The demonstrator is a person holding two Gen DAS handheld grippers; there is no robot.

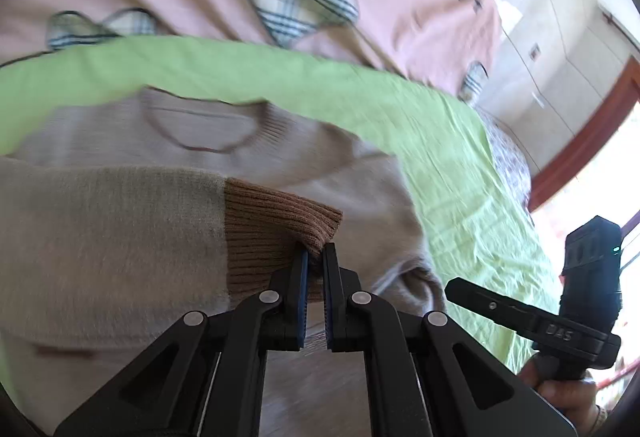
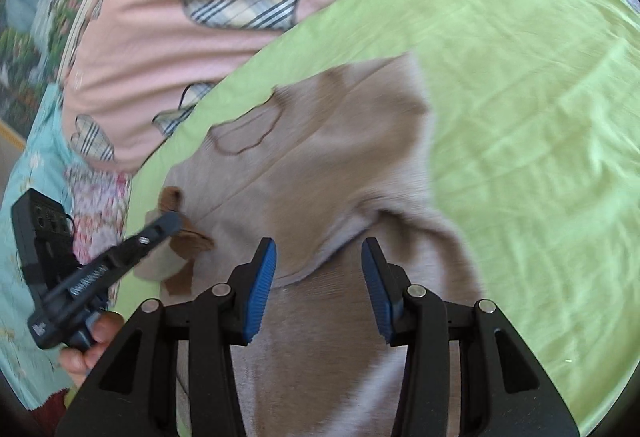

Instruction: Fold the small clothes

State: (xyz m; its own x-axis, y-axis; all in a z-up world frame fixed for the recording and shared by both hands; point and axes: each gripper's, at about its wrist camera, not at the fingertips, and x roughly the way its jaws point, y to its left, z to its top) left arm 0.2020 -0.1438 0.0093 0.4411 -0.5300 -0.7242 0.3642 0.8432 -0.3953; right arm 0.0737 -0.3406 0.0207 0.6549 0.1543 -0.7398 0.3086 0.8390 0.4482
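The left gripper (image 1: 315, 257) tilts downward, its jaws clamped on the brown ribbed cuff (image 1: 276, 233) of a beige knitted sweater (image 2: 340, 157). The right gripper (image 2: 318, 277) hangs over the sweater's body, jaws apart and empty. The sweater lies on a wrinkled green sheet (image 2: 520, 97), bare toward its edge, beside a pink blanket (image 2: 160, 45).

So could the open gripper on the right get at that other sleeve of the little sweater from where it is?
Probably yes. The right gripper is open and empty over the beige sweater, nothing lying across the fabric below it. The left gripper is off to the side, shut on the brown cuff.
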